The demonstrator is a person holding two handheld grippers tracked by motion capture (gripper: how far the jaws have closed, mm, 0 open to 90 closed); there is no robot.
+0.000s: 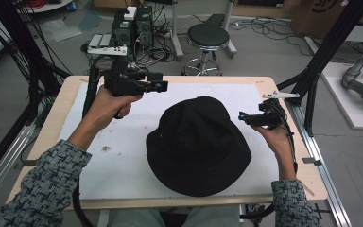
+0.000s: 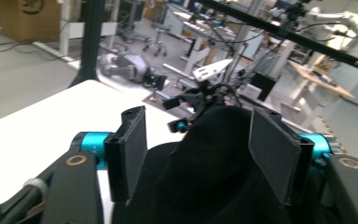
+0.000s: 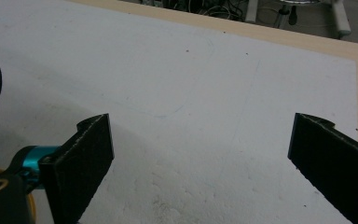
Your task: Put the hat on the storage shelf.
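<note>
Hat (image 1: 198, 144) sits crown-up mid-tabletop, between the two grippers. It lies just ahead of and below the left gripper (image 1: 159, 86), whose pads (image 2: 129, 151) stand partly apart with nothing pinched. The right gripper (image 1: 242, 116) hovers beside the right brim, jaws wide and empty over the white mat (image 3: 191, 84).

Likely step: grab the brim. Felt is floppy, so come in low and level at the brim edge, one pad under and one over, close fully before lifting. Take both sides evenly or the hat folds. Avoid the crown, since it dents.
</note>
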